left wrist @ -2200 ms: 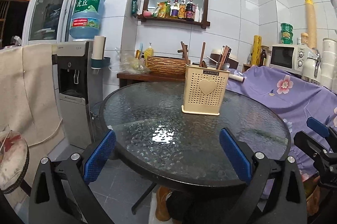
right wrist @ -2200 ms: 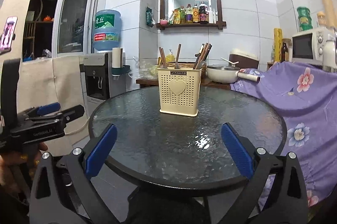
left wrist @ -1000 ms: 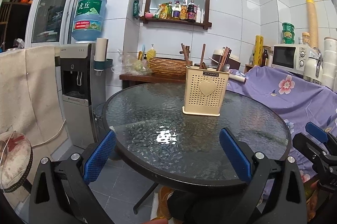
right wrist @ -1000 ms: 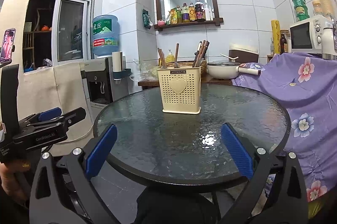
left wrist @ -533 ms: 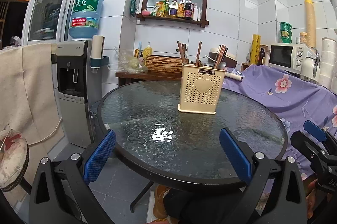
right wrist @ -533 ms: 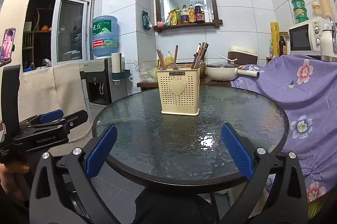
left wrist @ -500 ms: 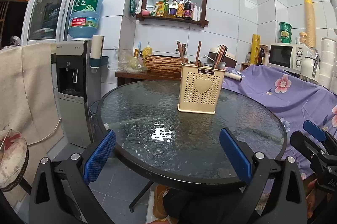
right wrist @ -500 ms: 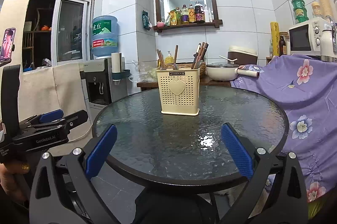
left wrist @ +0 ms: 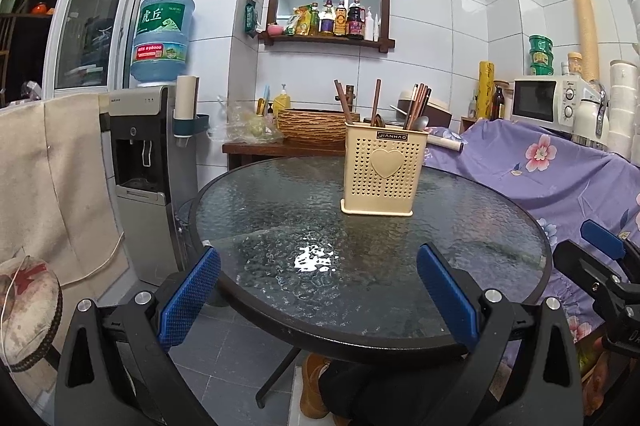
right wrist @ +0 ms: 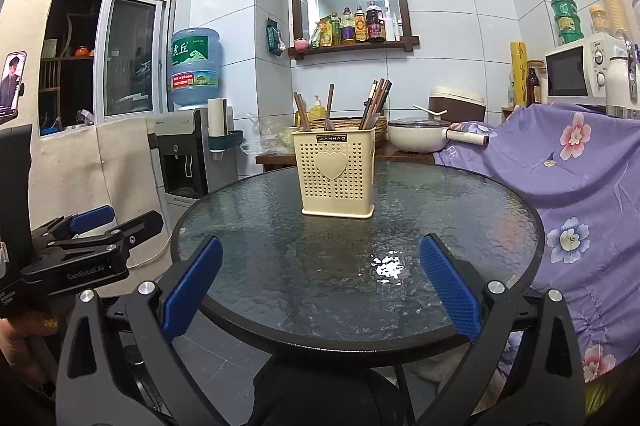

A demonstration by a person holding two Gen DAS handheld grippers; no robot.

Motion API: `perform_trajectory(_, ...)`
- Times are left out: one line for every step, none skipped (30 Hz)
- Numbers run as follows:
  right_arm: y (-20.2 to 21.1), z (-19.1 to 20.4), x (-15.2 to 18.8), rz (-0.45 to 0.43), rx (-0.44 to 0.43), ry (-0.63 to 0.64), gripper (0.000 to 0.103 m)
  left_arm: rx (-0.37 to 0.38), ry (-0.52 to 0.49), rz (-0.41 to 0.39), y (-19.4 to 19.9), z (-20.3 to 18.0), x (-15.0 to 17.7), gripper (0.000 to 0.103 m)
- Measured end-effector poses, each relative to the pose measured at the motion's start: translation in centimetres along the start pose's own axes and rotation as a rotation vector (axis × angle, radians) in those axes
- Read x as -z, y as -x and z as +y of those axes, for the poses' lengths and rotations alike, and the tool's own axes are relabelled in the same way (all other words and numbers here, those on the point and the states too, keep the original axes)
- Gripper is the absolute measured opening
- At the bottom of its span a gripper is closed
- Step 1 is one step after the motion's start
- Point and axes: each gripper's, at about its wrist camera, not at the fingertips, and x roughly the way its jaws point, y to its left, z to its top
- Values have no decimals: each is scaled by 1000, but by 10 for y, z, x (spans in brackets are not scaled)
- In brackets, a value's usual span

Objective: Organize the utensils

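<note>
**Both grippers wide open short of the utensil holder**

Cream utensil holder upright on the round glass table, toward its far side. Inside the holder: chopsticks, dark wooden handles and a spoon, all standing on end. Left gripper on the near side of the holder, just off the table rim, blue pads spread wide, nothing between them. Right gripper likewise near the rim, well apart from the holder, jaws spread wide and empty. Behind the holder, a woven basket on a wooden side table. Left of the holder, a water dispenser.
</note>
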Motion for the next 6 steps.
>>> perform_trajectory(0,1,0,0,0,0,97,-2,-1,3,0,-1,0,97)
perform_trajectory(0,1,0,0,0,-1,97,-1,-3,6,-1,-1,0,97)
perform_trajectory(0,0,0,1,1,-1,97,0,-4,10,-1,-1,0,97)
perform_trajectory(0,0,0,1,0,-1,97,-1,-5,11,-1,-2,0,97)
perform_trajectory(-1,0,0,2,0,-1,97,-1,-7,13,-2,-3,1,97)
perform_trajectory(-1,-1,0,3,0,-2,97,-2,-10,15,-2,-4,1,97)
